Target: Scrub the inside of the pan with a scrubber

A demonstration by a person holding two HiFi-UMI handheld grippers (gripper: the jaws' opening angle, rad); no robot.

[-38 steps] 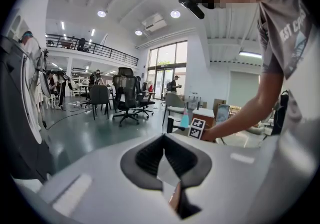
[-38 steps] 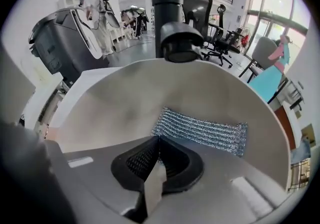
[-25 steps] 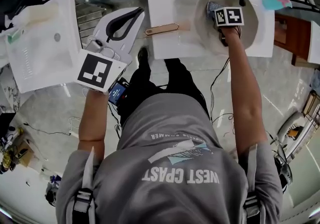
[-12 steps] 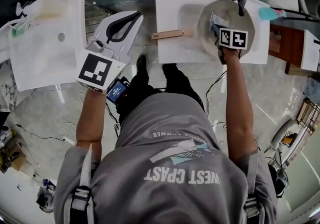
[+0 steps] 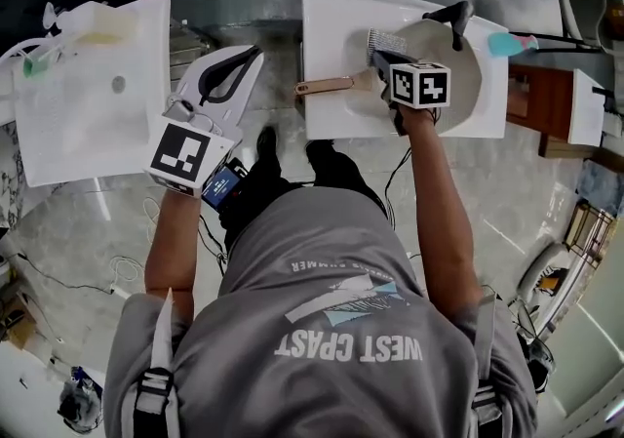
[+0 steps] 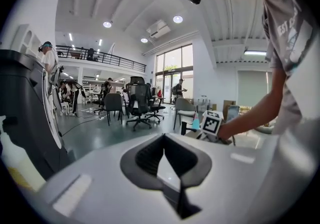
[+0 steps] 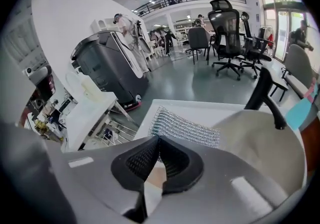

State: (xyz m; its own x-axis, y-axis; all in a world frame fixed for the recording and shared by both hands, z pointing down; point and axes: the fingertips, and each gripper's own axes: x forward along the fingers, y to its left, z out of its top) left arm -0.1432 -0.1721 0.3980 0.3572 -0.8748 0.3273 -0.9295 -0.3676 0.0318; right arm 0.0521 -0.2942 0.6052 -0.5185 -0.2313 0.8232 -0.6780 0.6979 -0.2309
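Of two claws, the right claw (image 7: 159,139) pinches one rectangular, silvery wire-mesh scrubber (image 7: 185,127) at the left rim of one round, smooth beige pan (image 5: 453,75) on the flat white worktop (image 5: 331,17), while the left claw (image 6: 164,140), pressed together, holds nothing.

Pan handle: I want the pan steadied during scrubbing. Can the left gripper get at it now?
Probably yes. The pan handle points left toward the left gripper, nothing between them. The right gripper, shut on the scrubber, sits at the pan rim, clear of it. The shut left jaws must open.
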